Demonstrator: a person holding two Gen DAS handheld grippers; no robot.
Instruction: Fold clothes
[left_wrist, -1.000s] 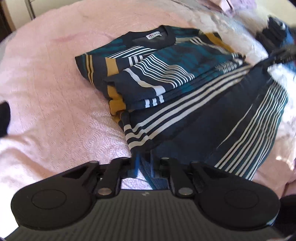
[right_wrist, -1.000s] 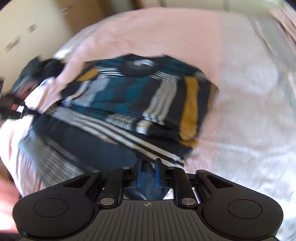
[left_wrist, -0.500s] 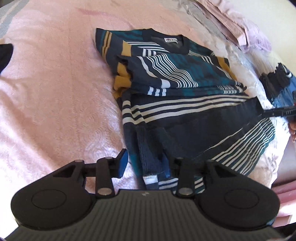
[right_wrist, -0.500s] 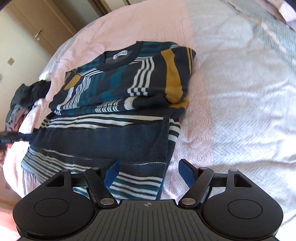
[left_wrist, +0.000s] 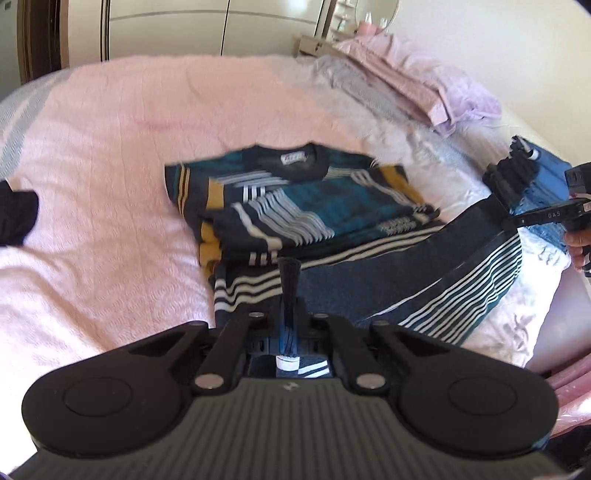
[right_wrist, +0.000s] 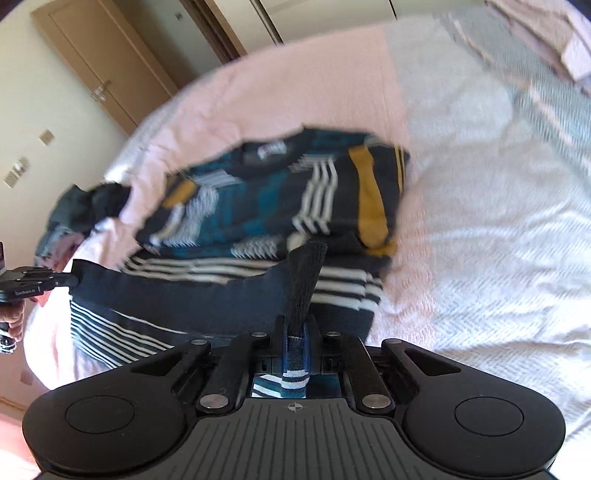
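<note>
Both tilted downward, left tool (left_wrist: 289, 291) and right tool (right_wrist: 295, 332) clamp the sweater's (left_wrist: 369, 288) hem.

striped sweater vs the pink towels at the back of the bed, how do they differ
The striped sweater is dark navy with teal, white and mustard bands; the pink towels are plain pale pink and lilac. The sweater lies mid-bed with its lower hem lifted, pinched by the left gripper and right gripper; the towels sit untouched near the far edge. Both rest on the pink bedspread.

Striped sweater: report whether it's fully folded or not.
Partly folded. The striped sweater has its sleeves tucked across the chest, but its hem is lifted, pinched in the left gripper and the right gripper.
</note>
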